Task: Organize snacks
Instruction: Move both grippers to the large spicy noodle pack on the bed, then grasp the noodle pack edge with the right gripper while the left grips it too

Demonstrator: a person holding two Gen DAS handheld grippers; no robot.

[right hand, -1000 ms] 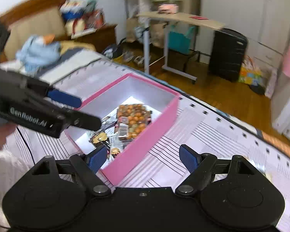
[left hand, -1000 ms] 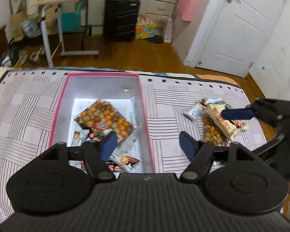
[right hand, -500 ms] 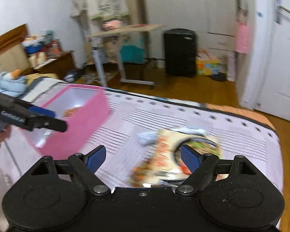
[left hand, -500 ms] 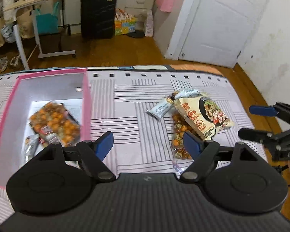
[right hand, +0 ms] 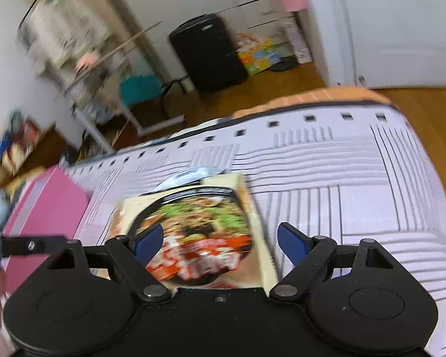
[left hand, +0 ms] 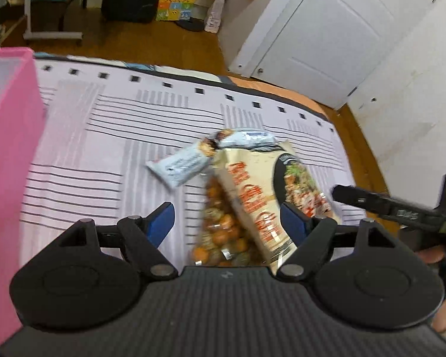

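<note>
A cream snack bag with a food-bowl picture lies on the striped bedspread, over a clear bag of orange balls. Two pale wrapped bars lie just beyond them. My left gripper is open above the orange-ball bag. My right gripper is open right over the cream bag; it also shows in the left wrist view at the right. The pink box stands to the left, also seen in the right wrist view.
The bed's far edge drops to a wooden floor. A white door, a black suitcase and a rolling desk stand beyond the bed.
Both grippers have swung away from the pink box toward the snack pile on the right and come down close over it. Both stay open.
</note>
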